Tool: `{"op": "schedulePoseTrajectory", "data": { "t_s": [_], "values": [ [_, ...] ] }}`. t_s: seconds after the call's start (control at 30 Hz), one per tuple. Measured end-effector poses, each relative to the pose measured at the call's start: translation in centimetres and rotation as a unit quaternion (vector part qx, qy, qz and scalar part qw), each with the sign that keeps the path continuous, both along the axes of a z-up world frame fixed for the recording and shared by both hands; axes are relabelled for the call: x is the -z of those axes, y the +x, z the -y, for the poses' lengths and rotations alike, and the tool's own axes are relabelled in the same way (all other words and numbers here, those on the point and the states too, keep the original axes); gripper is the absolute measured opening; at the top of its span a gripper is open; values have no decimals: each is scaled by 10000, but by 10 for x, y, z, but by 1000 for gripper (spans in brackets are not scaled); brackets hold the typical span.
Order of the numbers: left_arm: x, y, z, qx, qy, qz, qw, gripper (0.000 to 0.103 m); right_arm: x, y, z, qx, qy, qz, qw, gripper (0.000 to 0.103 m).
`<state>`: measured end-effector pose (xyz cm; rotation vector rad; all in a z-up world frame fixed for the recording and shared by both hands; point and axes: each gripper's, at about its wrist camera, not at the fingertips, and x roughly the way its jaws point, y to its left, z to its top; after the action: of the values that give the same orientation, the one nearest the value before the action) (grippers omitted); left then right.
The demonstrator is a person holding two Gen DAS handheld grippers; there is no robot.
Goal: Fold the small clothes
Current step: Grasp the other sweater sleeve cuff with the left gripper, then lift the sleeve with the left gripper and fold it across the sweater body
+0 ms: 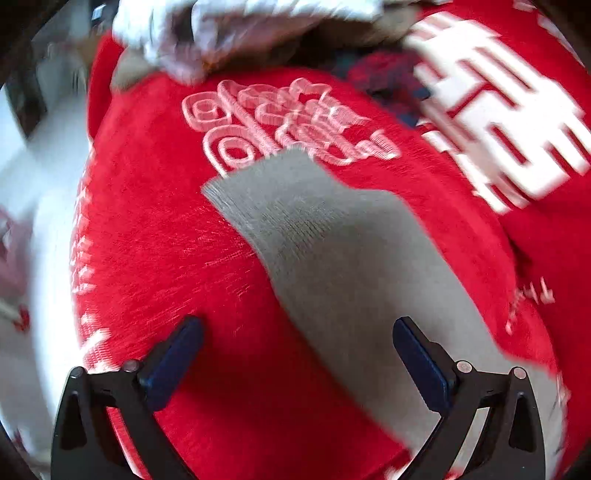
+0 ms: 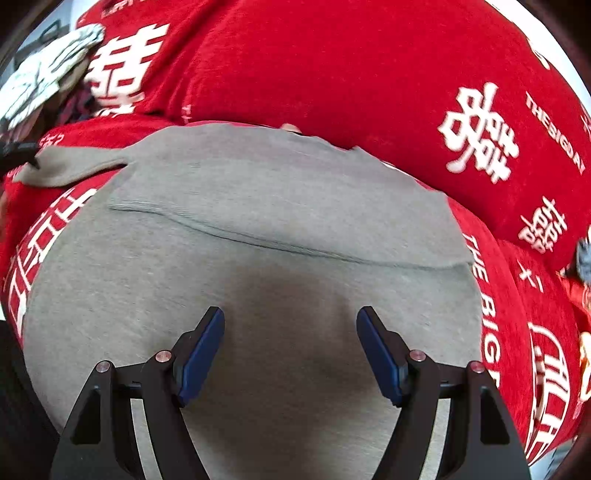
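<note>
A grey knit garment point(image 2: 258, 236) lies flat on a red blanket point(image 2: 332, 66) with white characters. In the right wrist view it fills the middle, with a folded-over edge running across it. My right gripper point(image 2: 290, 325) is open and empty, just above the grey cloth. In the left wrist view a grey sleeve or strip of the garment point(image 1: 332, 243) runs diagonally from the centre to the lower right. My left gripper point(image 1: 297, 336) is open and empty, with its right finger point(image 1: 417, 362) over the grey strip and its left finger over the red blanket point(image 1: 155, 229).
A white patterned cloth point(image 1: 229, 29) and a dark plaid cloth point(image 1: 388, 81) lie at the far edge of the blanket. The white cloth also shows in the right wrist view point(image 2: 48, 70). A white surface point(image 1: 33, 177) lies beyond the blanket's left edge.
</note>
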<state>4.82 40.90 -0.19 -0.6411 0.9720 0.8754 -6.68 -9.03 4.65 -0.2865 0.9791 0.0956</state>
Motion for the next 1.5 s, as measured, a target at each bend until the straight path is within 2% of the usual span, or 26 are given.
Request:
{"op": "schedulePoseTrajectory", "data": {
  "t_s": [0.03, 0.1, 0.2, 0.23, 0.27, 0.3, 0.33, 0.4, 0.53, 0.63, 0.73, 0.8, 0.93, 1.07, 1.13, 1.17, 1.23, 1.33, 1.5],
  "values": [
    [0, 9, 0, -85, 139, -114, 9998, 102, 0, 1, -4, -29, -46, -6, 10000, 77],
    [3, 30, -4, -39, 155, -309, 9994, 103, 0, 3, -9, -56, -124, -19, 9999, 77],
    [4, 45, -10, 2, 86, -235, 9997, 102, 0, 6, -17, -78, -219, -41, 9997, 77],
    [4, 46, -13, -21, 72, -168, 9998, 96, 0, 7, -18, -85, -242, -47, 9997, 77],
    [0, 45, -16, -77, 155, -114, 9998, 72, 0, 8, -20, -91, -250, -56, 9996, 77],
    [-6, 42, -16, -84, 273, 57, 9996, 52, -1, 10, -21, -108, -244, -62, 9996, 77],
    [-11, 38, -19, 46, 134, 289, 9995, 9, -3, 11, -23, -132, -236, -50, 9996, 77],
    [-9, 33, -27, 279, -414, 692, 9964, 11, -7, 18, -25, -156, -195, -3, 9997, 77],
    [-16, 13, -36, 343, -622, 1028, 9922, 11, -16, 43, -28, -69, -124, 46, 9999, 77],
    [-31, 0, -34, 493, -382, 1184, 9910, 11, -24, 71, -42, -125, 81, 103, 9998, 77],
    [-58, -6, -14, 748, 15, 1305, 9886, 11, -21, 106, -70, -226, 137, 46, 9996, 77],
    [-73, -6, -4, 869, 245, 1326, 9870, 11, -14, 133, -98, -315, 258, -64, 9992, 77],
    [-97, -10, 14, 1152, 616, 1353, 9821, 11, 13, 177, -154, -425, 172, -328, 9984, 77],
    [-109, -10, 24, 1309, 704, 1344, 9797, 11, 52, 196, -191, -371, 95, -844, 9957, 77],
    [-113, -9, 31, 1423, 771, 1308, 9781, 11, 51, 190, -204, -528, 53, -655, 9964, 77],
    [-115, -8, 36, 1492, 794, 1283, 9772, 11, 48, 188, -208, -775, 290, -840, 9930, 77],
    [-119, -6, 47, 1643, 760, 1272, 9752, 11, 37, 182, -201, -859, 715, -895, 9897, 75],
    [-123, 0, 70, 1875, 769, 1225, 9716, 11, 17, 168, -177, -578, 381, -426, 9967, 75],
    [-126, 13, 120, 2313, 722, 1101, 9639, 11, -10, 148, -105, -130, 460, -292, 9984, 75]
  ]
}}
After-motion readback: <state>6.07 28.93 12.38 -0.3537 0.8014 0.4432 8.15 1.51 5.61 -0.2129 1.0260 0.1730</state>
